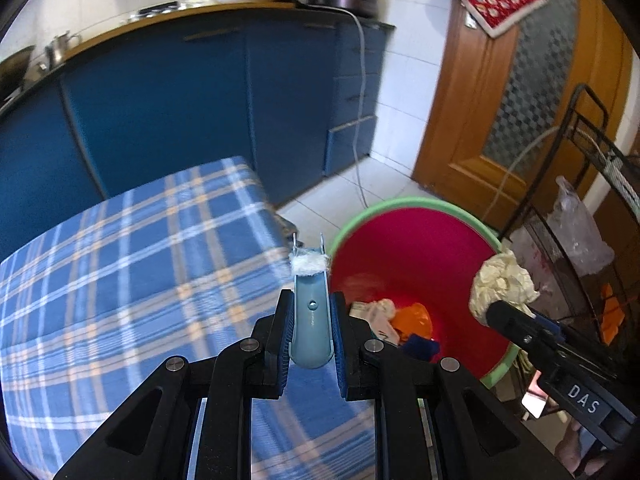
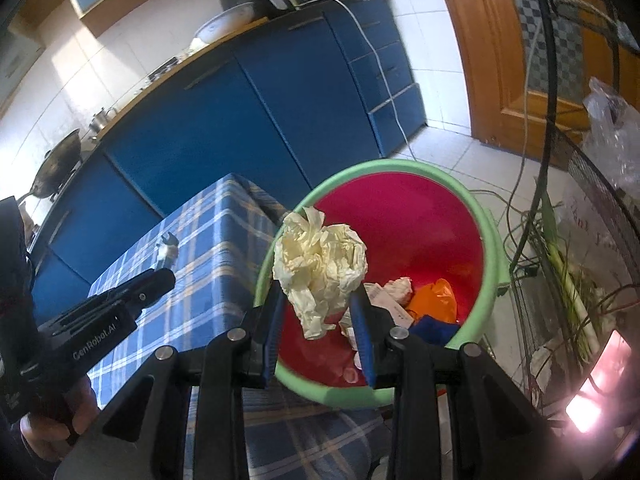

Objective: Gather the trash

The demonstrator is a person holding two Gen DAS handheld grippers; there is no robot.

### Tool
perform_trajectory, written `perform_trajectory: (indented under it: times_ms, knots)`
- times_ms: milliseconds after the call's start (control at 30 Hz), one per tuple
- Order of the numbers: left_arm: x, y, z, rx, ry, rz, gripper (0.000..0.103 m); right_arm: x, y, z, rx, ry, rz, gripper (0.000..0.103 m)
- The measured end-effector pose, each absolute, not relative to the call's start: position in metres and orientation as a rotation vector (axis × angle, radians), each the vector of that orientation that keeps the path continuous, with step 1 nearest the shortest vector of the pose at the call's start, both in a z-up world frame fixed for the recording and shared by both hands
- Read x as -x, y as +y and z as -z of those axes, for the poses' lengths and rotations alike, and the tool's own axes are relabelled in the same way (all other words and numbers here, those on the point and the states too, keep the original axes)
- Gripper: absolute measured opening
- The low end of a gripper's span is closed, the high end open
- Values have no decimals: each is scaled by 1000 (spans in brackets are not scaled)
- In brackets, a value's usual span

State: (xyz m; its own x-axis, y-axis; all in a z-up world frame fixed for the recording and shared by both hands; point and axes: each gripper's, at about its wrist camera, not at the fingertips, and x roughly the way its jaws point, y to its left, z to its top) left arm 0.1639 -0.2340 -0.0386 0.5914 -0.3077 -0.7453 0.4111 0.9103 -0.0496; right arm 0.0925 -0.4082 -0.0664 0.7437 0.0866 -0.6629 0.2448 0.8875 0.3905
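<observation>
My left gripper (image 1: 311, 312) is shut on a slim blue-grey plastic piece (image 1: 311, 320) with a white fluffy tuft (image 1: 309, 264) at its tip, held over the edge of the plaid-covered table (image 1: 120, 280) beside the bin. My right gripper (image 2: 320, 300) is shut on a crumpled cream paper ball (image 2: 320, 260), held above the red bin with a green rim (image 2: 400, 208). The bin (image 1: 412, 248) holds orange, white and dark blue trash. The paper ball (image 1: 502, 280) and right gripper also show in the left wrist view.
Blue kitchen cabinets (image 1: 200, 100) stand behind the table. A black wire rack (image 1: 580, 240) with plastic bags stands right of the bin. A wooden door (image 1: 500, 100) is at the back right. A white cable (image 1: 360, 120) hangs down to the tiled floor.
</observation>
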Motion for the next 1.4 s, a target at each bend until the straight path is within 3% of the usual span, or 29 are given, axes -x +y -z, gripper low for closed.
perform_trajectory:
  times_ms: [567, 700, 767, 833, 867, 1267, 1400]
  knots:
    - [-172, -279, 71, -184, 906, 494, 18, -94, -433, 93, -524, 778, 137, 36]
    - [-172, -280, 74, -179, 909, 505, 19, -95, -436, 96, -532, 783, 137, 41]
    - [-174, -280, 74, -175, 913, 500, 25, -96, -436, 97, -535, 787, 141, 43]
    - [-175, -278, 74, -165, 917, 489, 48, -96, -436, 97, -537, 786, 143, 46]
    - [-175, -277, 74, -163, 910, 483, 50, -95, -436, 97, -538, 782, 142, 47]
    - [-168, -260, 63, -157, 887, 446, 51, -87, -430, 86, -524, 754, 130, 54]
    - [-159, -244, 54, -143, 872, 428, 51, -77, -419, 75, -490, 725, 120, 63]
